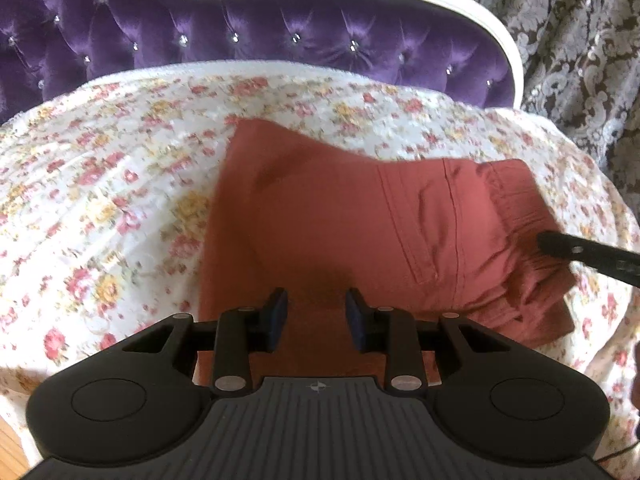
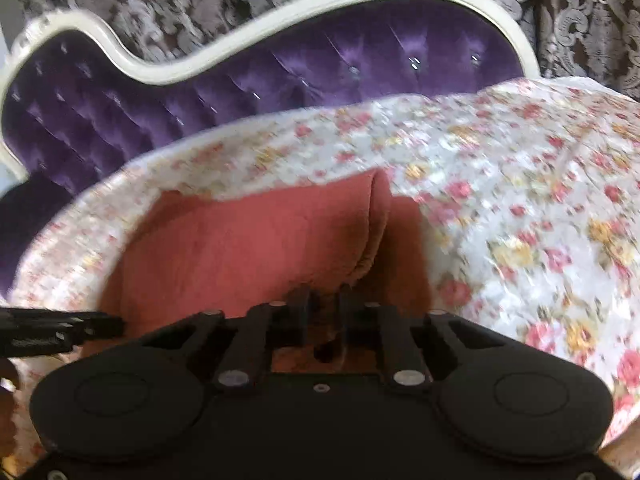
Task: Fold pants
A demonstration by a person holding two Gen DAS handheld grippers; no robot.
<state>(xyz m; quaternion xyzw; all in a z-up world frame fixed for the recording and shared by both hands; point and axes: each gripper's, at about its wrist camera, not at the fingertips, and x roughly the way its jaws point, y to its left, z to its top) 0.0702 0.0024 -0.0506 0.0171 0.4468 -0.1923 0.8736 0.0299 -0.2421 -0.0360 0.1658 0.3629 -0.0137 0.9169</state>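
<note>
Left gripper (image 1: 316, 316): jaws apart over the pants (image 1: 340, 216), gripping nothing. Right gripper (image 2: 324, 312): jaws nearly together, pinching a pants fold. Pants lie mid-frame on the floral sheet (image 1: 100, 184); purple tufted backrest (image 1: 240, 32) beyond.

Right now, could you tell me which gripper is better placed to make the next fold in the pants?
Probably the right gripper: its fingers sit at the bunched waistband end of the pants. The left gripper hangs open over flat fabric.
</note>
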